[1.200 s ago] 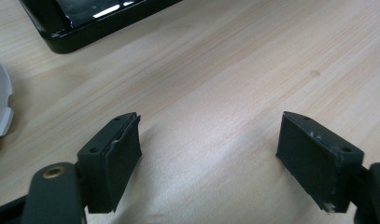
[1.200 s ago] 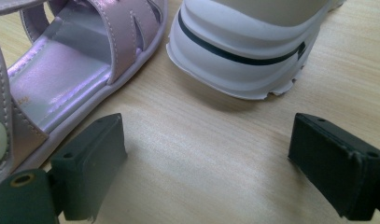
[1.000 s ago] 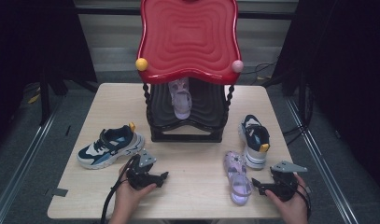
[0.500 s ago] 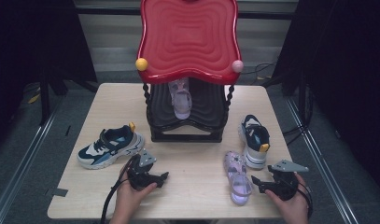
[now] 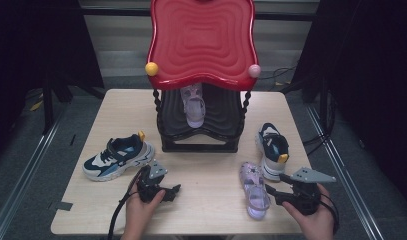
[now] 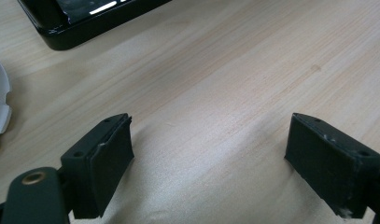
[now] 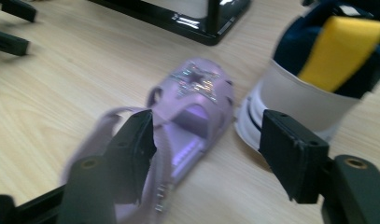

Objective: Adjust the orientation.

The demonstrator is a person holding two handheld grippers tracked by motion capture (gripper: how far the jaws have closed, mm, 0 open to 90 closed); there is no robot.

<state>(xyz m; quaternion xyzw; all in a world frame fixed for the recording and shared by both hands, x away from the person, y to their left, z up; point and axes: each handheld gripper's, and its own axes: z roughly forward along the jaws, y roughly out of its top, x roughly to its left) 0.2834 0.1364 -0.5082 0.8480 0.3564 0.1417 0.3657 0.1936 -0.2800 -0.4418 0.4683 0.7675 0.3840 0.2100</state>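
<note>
Right gripper (image 5: pixel 272 192) has lifted a little off the near right of the table (image 5: pixel 211 165) since 1 second ago, and its jaws have just been closing; in the right gripper view they stand part open, pads (image 7: pixel 131 154) either side of the heel end of the purple sandal (image 5: pixel 255 189), the left pad over the strap, but the blur keeps me from calling contact, so I read no clamp yet. The sandal lies flat near the right front, toe pointing far, just beside the navy and white sneaker (image 5: pixel 272 150) at its right. I judge this the start of a pick on the sandal, likely bound for the black lower shelf of the red-topped rack (image 5: pixel 201 45), where 1 matching sandal (image 5: pixel 193 104) already sits. Left gripper (image 5: pixel 172 190) has stayed put at near left, jaws wide apart over bare wood, holding nothing; the other sneaker (image 5: pixel 118 157) lies to its far left. Next I want a firmer close on the heel before lifting
</note>
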